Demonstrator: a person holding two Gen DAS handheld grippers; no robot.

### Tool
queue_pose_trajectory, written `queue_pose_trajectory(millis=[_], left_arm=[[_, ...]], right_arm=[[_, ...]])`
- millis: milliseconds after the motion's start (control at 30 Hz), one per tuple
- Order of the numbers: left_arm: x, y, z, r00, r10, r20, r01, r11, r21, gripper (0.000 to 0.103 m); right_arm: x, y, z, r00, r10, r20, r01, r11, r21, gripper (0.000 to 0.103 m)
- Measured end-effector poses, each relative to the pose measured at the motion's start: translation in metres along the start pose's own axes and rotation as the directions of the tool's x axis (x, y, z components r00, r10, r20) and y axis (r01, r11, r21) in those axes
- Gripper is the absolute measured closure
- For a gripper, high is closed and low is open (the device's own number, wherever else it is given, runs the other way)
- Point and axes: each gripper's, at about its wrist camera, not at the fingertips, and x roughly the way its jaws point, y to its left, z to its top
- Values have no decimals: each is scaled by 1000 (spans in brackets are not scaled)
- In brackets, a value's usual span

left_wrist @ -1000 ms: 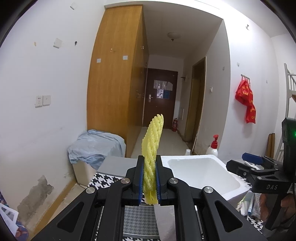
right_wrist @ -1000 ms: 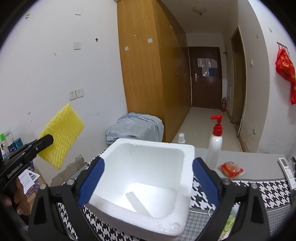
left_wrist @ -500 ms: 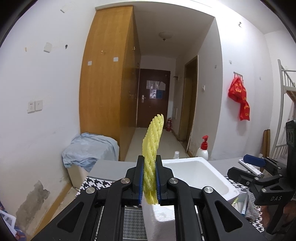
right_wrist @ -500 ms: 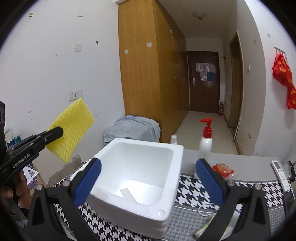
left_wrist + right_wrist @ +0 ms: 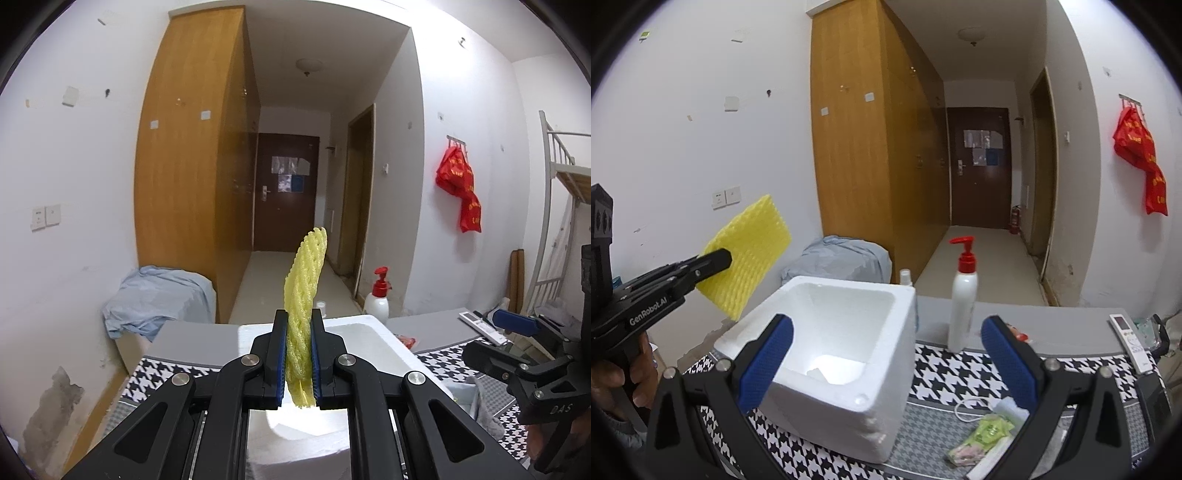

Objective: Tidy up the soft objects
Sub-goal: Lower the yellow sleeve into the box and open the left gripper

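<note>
We see our left gripper (image 5: 299, 365) as matte black plastic linkage arms with round silver screws and thin blue pads; its side reads "GenRobot.AI" in white. Our right gripper (image 5: 886, 354) has the same black arms and silver screws, with broad, textured blue pads and "DAS" embossed on its body.

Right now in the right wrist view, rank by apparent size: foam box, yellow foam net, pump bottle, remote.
1. white foam box, by far the largest
2. yellow foam net, clamped in the left gripper
3. pump bottle
4. remote, smallest

Net versus bottle is unsure: the net sits nearer the camera.
</note>
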Motion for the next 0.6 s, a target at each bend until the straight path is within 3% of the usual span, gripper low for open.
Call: queue_pose_trajectory(millis=[600], left_arm=[[31, -17, -3, 996, -62, -58, 62, 998, -2, 91]], right_arm=[[-14, -23, -10, 998, -69, -1, 69, 997, 26, 0]])
